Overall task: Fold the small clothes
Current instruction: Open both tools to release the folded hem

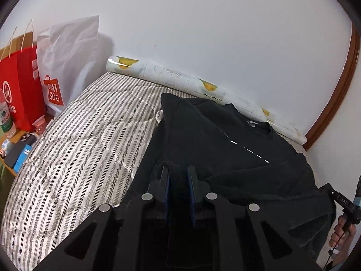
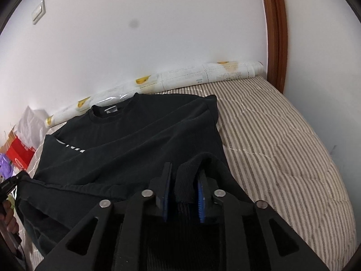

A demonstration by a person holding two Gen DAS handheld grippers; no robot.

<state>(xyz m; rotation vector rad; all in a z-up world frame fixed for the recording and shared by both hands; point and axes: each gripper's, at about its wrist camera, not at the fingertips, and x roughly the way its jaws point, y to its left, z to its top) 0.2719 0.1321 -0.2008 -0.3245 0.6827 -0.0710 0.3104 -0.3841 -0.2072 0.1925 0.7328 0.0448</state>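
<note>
A black sweatshirt (image 1: 227,140) with a white print lies on the striped bed, its sides folded inward and its collar toward the wall; it also shows in the right wrist view (image 2: 135,140). My left gripper (image 1: 178,169) is shut on the sweatshirt's ribbed hem at its near left corner. My right gripper (image 2: 183,171) is shut on the ribbed hem at the near right corner, with the fabric bunched between the blue pads (image 2: 199,194). Both hold the hem lifted off the bed. The right gripper's side also shows at the left wrist view's right edge (image 1: 345,203).
The striped quilt (image 1: 74,149) covers the bed. A rolled lemon-print mat (image 1: 171,76) lies along the white wall. Red and white shopping bags (image 1: 33,81), a bottle, a phone and cups stand on a side table at left. A wooden door frame (image 2: 277,33) is at right.
</note>
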